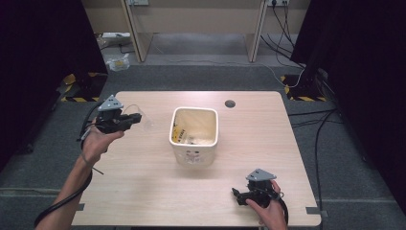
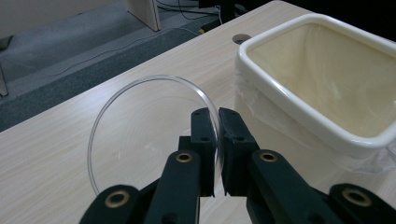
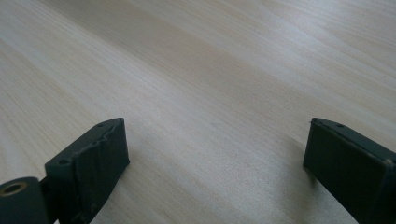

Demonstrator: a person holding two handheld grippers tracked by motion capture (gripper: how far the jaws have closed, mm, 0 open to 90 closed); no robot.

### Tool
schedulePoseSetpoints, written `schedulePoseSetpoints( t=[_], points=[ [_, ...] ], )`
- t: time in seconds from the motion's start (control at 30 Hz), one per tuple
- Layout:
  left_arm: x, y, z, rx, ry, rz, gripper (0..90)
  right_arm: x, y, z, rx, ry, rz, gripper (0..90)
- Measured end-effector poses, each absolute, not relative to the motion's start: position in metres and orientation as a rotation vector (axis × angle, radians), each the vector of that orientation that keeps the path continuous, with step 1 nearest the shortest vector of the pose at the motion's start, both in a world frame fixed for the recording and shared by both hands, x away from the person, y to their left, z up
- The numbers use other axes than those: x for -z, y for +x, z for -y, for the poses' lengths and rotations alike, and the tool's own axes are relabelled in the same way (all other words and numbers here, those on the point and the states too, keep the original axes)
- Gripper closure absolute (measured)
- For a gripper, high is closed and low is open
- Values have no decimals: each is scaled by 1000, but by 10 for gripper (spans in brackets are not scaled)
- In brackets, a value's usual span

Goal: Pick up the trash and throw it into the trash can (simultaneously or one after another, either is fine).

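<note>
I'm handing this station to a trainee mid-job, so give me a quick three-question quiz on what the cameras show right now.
1. True or false: the left gripper is shut on the clear plastic disc.
2. What lines the white bin? A) a plastic bag B) a towel C) foil
3. How do the right gripper jaws stand?

Key: 1 true; 2 A; 3 open, with bare wooden table between them.

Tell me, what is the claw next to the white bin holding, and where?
The left claw pinches a clear round plastic lid by its rim. The right claw holds nothing.
</note>
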State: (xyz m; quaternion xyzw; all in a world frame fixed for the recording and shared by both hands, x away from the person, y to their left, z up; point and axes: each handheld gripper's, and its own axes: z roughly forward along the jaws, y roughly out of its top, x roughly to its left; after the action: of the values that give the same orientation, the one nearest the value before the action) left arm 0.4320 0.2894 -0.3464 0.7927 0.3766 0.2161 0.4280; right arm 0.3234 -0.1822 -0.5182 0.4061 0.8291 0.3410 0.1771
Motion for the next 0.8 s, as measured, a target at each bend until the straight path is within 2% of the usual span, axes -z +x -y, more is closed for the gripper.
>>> schedulePoseSetpoints(
  t=[0.8],
  points=[
    [317, 410, -273, -544, 1973, -842, 848, 518, 323, 182, -965, 1148, -2344, 68]
  ],
)
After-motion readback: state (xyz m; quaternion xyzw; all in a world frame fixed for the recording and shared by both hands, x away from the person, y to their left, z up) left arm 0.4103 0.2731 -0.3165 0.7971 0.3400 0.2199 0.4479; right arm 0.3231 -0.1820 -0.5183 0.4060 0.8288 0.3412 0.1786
